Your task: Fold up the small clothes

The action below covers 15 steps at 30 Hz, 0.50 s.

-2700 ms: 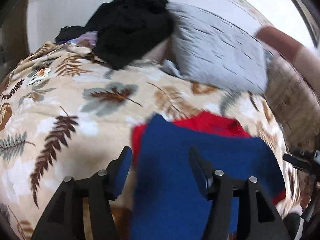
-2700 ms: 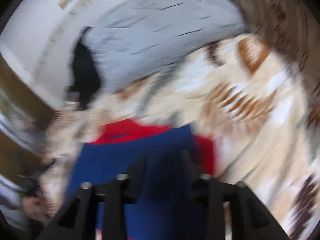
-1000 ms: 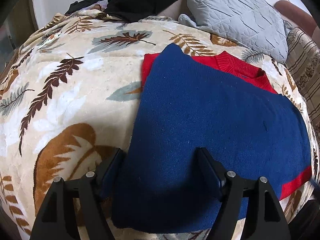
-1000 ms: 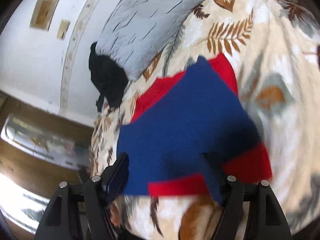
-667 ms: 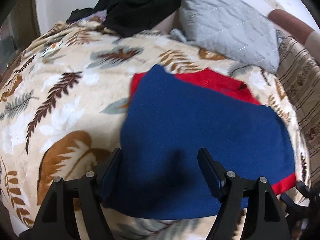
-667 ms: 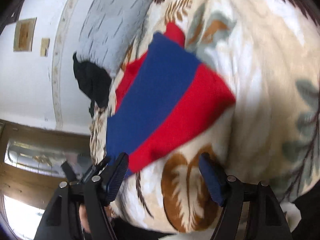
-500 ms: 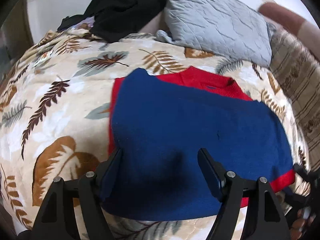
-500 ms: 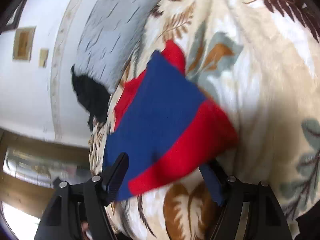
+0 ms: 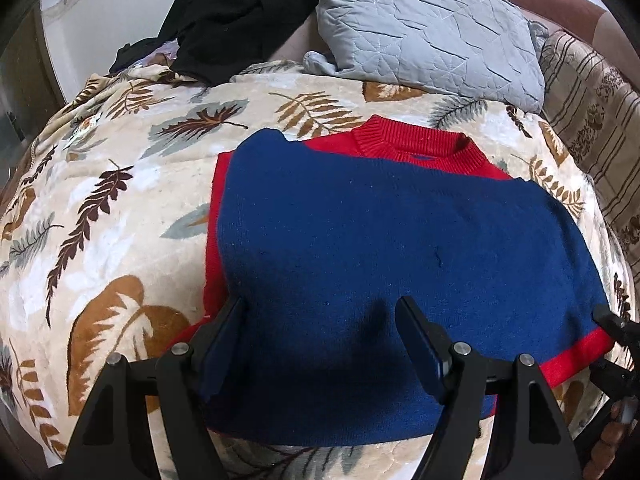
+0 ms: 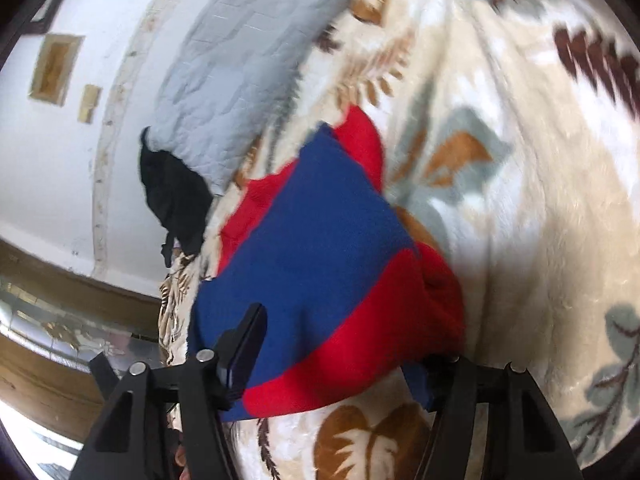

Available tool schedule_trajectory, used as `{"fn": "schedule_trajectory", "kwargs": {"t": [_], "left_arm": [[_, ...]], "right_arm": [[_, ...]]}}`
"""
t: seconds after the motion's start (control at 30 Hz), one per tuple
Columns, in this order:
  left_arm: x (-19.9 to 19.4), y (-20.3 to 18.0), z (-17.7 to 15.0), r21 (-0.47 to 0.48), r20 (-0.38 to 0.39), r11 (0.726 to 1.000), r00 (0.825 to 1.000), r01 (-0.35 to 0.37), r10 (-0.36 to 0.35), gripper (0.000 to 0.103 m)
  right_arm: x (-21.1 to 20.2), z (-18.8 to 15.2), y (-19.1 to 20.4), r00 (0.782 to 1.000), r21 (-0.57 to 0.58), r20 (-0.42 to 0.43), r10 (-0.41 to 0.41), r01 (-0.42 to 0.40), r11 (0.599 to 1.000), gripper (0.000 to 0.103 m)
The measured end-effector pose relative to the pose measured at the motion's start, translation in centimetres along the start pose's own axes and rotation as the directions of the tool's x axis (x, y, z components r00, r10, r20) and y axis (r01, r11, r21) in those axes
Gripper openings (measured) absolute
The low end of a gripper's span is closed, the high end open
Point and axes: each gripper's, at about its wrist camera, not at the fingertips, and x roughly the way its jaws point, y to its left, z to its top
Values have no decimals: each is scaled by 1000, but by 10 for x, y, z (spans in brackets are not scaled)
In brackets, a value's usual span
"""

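Observation:
A blue sweater with a red collar and red hem lies folded on a leaf-print blanket. My left gripper hovers open over the sweater's near edge, with blue knit under both fingers and nothing pinched. My right gripper is at the sweater's red hem corner. Its jaws are closing with the red hem bunched between them; the right finger is partly hidden under the cloth. In the left wrist view the right gripper shows at the hem's right end.
A grey quilted pillow and a heap of black clothes lie at the far side of the bed. A striped brown cover rises on the right. A white wall stands behind.
The left gripper drew back and up, showing more of the sweater. The right gripper dropped to the red hem corner, which now bunches between its narrowing jaws.

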Motion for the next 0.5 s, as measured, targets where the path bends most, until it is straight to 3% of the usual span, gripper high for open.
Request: {"fn": "schedule_trajectory", "kwargs": {"t": [0.3, 0.4, 0.47, 0.5], "left_arm": [[2, -2, 2, 8, -3, 1000, 1000, -15, 15, 77], [2, -2, 2, 11, -3, 1000, 1000, -18, 18, 77], [2, -3, 2, 12, -4, 1000, 1000, -23, 23, 77], [2, -3, 2, 11, -4, 1000, 1000, -24, 24, 77]], "right_arm": [[2, 2, -1, 1000, -23, 5, -1, 1, 1000, 66], [1, 2, -1, 1000, -35, 5, -23, 23, 999, 58], [1, 2, -2, 999, -39, 3, -44, 44, 998, 42], [1, 2, -3, 999, -38, 1, -54, 54, 998, 39]]}}
